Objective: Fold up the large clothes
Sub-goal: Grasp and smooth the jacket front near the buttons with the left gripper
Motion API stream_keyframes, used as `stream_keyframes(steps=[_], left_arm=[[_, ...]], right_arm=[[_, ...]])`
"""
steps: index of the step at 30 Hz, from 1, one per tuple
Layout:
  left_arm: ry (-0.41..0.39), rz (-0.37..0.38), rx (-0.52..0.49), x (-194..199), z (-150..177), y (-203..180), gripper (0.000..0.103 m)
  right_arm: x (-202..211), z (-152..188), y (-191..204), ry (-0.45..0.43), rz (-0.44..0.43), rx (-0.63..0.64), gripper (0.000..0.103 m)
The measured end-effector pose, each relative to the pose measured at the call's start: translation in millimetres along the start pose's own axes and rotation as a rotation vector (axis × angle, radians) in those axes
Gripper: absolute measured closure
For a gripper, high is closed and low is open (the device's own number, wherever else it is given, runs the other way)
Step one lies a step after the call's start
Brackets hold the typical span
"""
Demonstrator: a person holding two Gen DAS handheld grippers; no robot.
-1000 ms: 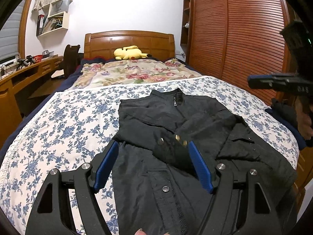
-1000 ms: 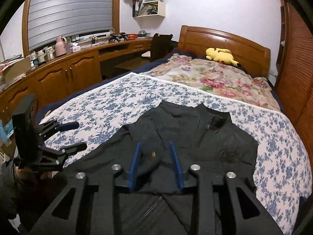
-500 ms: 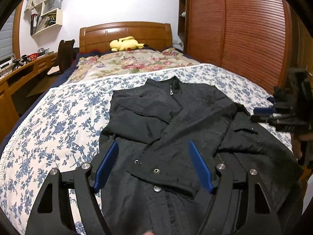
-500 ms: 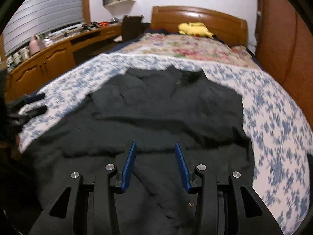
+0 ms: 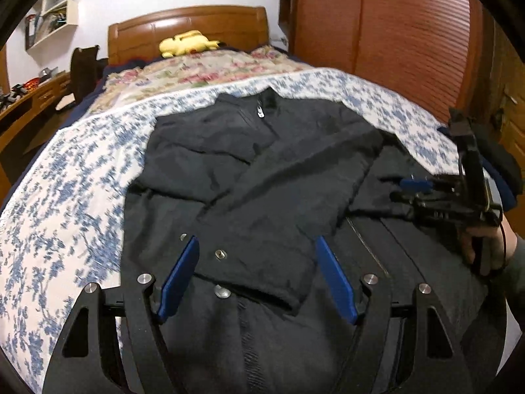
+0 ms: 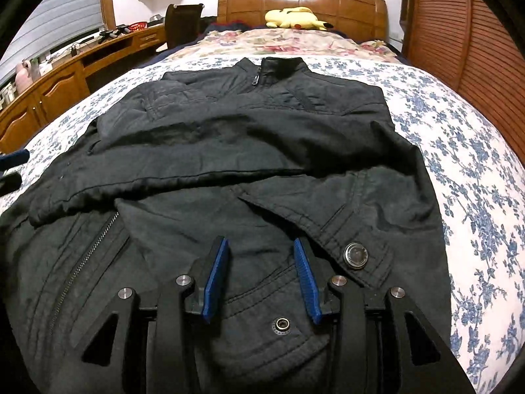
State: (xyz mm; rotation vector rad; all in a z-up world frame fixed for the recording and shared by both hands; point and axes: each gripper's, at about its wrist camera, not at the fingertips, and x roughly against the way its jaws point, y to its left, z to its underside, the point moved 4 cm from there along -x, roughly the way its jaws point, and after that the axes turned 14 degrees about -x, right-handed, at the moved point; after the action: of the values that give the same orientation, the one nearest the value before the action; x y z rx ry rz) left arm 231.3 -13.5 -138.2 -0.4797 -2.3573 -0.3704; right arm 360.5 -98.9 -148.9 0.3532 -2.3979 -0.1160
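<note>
- A black jacket (image 6: 249,138) lies face up on a bed (image 6: 475,177) covered in a blue-flowered sheet, collar toward the headboard (image 6: 302,3), both sleeves folded across its chest.
- The left gripper (image 5: 257,246) hangs over the jacket's lower front with its blue pads (image 5: 178,279) spread wide; the cuff of a folded sleeve (image 5: 262,282) lies beneath the gap, and nothing is pinched.
- Two metal snaps (image 5: 220,254) show just ahead of its left pad.
- The right gripper (image 6: 261,246) sits low over the jacket's hem, its jaws partly apart and just having been opening; dark cloth lies under the gap, but the pads do not press on it.
- Just right of its right pad is a pocket flap with a large snap button (image 6: 355,255); a zipper (image 6: 82,262) runs off to its left.
- In the left camera's view a hand (image 5: 485,246) holds the right gripper over the jacket's far right edge.
- Beyond the collar a yellow plush toy (image 6: 295,18) rests against the headboard.
</note>
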Motion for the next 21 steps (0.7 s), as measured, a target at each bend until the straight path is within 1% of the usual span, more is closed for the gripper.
stream_keyframes(steps=[2,4,6,7,9,10,12,13,15,16,17,18,21], left_arm=[[0.021,0.021,-0.004,-3.1,4.1,-7.4,0.028],[0.037,0.039,-0.008,-5.1,9.2,-15.2,0.033],[0.066,0.051,-0.012,-7.8,15.0,-21.2,0.041],[0.079,0.055,-0.013,-9.2,17.8,-23.6,0.043],[0.101,0.057,-0.013,-12.7,22.5,-26.4,0.052],[0.108,0.054,-0.013,-13.8,23.8,-27.1,0.055],[0.122,0.043,-0.016,-16.0,26.0,-26.9,0.067],[0.126,0.042,-0.017,-17.2,26.2,-26.2,0.069],[0.13,0.046,-0.013,-19.0,26.6,-24.2,0.08],[0.132,0.049,-0.012,-19.7,26.5,-24.2,0.083],[0.132,0.052,-0.017,-19.4,25.8,-25.3,0.09],[0.119,0.055,-0.034,-16.1,23.3,-28.9,0.094],[0.061,0.057,-0.061,2.5,12.0,-36.7,0.096]], right_arm=[[-1.2,-0.4,2.7,0.003,-0.01,-0.002,0.057],[-4.5,-1.5,-1.1,0.004,-0.02,-0.009,0.056],[-3.9,0.8,-5.8,-0.001,-0.03,-0.017,0.056],[-4.2,0.0,-4.9,-0.003,-0.033,-0.02,0.056],[-4.9,0.4,-7.0,-0.007,-0.038,-0.024,0.056],[-4.8,2.6,-10.5,-0.008,-0.04,-0.025,0.056],[-2.7,7.1,-14.3,-0.011,-0.041,-0.027,0.056],[-2.7,7.1,-14.0,-0.011,-0.042,-0.027,0.056],[-2.1,7.5,-13.0,-0.012,-0.042,-0.028,0.056],[-2.1,7.2,-12.8,-0.012,-0.042,-0.028,0.056],[-2.3,6.7,-12.0,-0.013,-0.042,-0.028,0.056],[-2.3,6.8,-12.2,-0.013,-0.042,-0.028,0.056],[-2.6,6.6,-12.3,-0.013,-0.042,-0.028,0.056]])
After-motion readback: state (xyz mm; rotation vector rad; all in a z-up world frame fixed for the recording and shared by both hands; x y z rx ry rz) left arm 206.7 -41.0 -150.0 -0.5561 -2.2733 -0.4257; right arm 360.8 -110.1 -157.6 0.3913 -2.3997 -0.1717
